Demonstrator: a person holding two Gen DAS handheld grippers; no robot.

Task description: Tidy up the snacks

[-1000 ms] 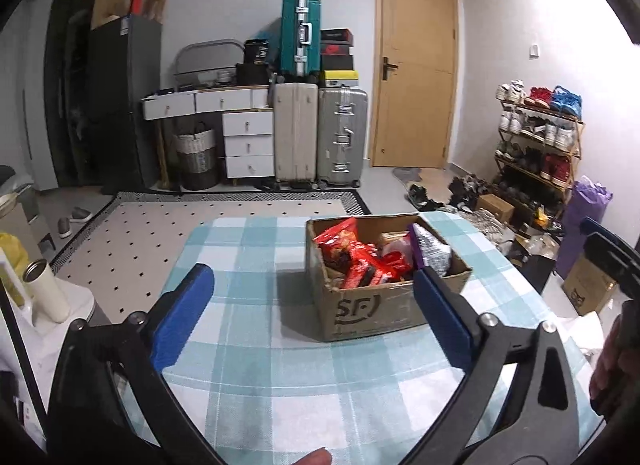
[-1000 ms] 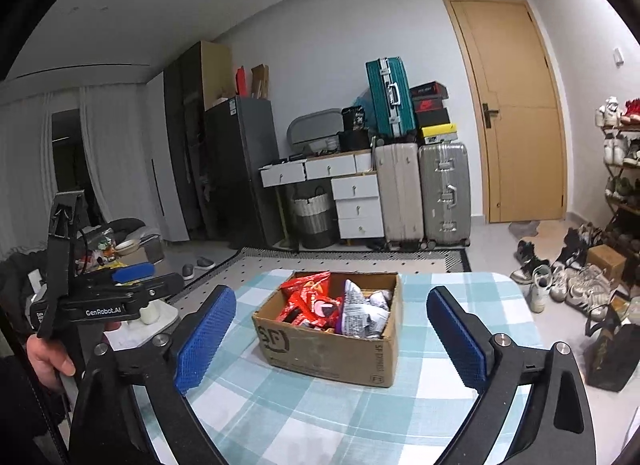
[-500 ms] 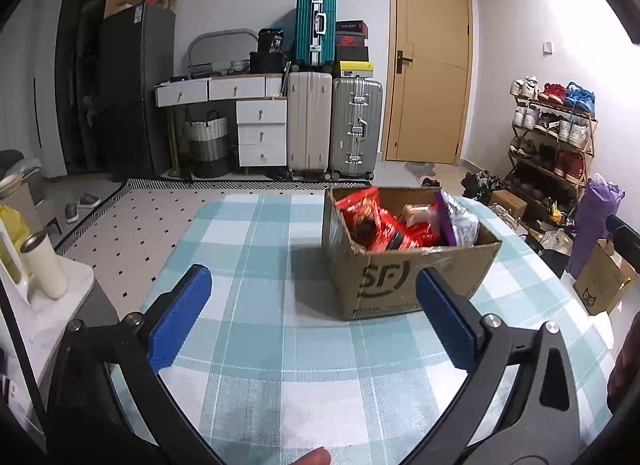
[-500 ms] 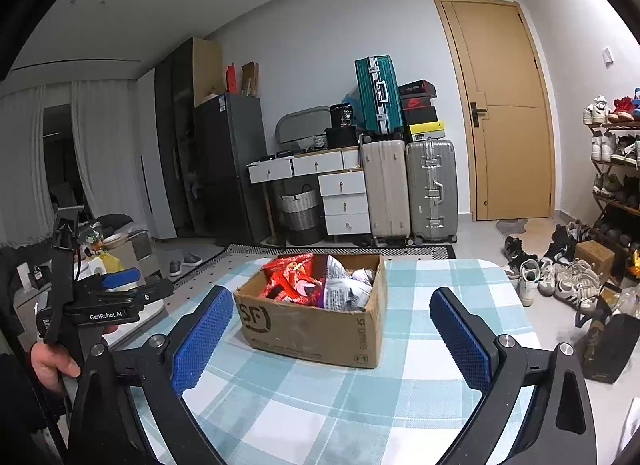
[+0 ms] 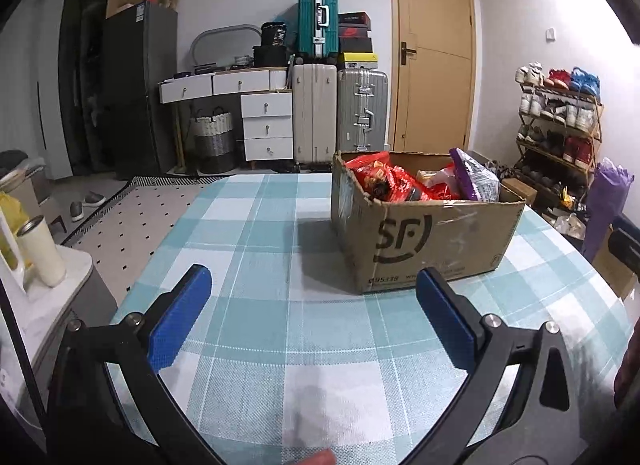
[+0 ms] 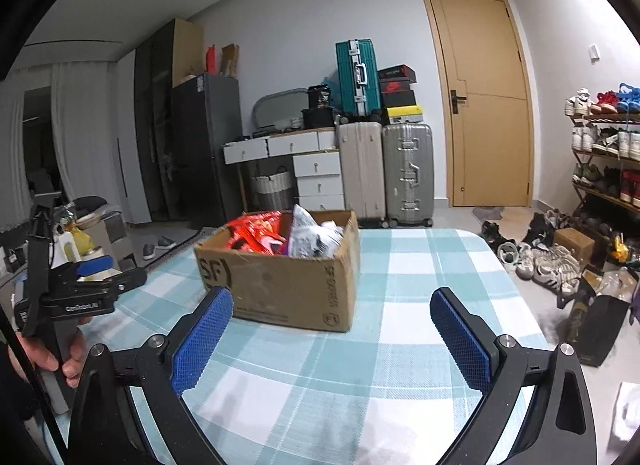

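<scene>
While both grippers hang above the near part of the counter (image 5: pixel 260 225), their jaws are spread wide and grasp nothing. Seen from the left wrist, the left gripper (image 5: pixel 310 315) has its blue pads (image 5: pixel 180 317) apart over the blue-and-white checked cloth, and the cardboard box (image 5: pixel 424 237) sits on the counter just beyond the right pad, to the right of centre. Its side bears a dark "SF" logo. Inside the box, red snack packets (image 5: pixel 384 183) fill the left part, and a purple-and-silver bag (image 5: pixel 474 181) stands up toward the right.

From the right wrist, the right gripper (image 6: pixel 332 339) likewise hovers released, with the box (image 6: pixel 288 285) just beyond its left pad, left of centre on the counter (image 6: pixel 420 285). The red packets (image 6: pixel 256 237) and a silvery bag (image 6: pixel 310 235) poke above the rim. At the left edge of this view the left gripper (image 6: pixel 100 279) appears, held in a hand (image 6: pixel 60 353), beside the counter's left side.

Suitcases (image 5: pixel 340 113) and a wooden door (image 5: pixel 434 57) stand at the far wall; a shoe rack (image 5: pixel 556 129) is at the right.
</scene>
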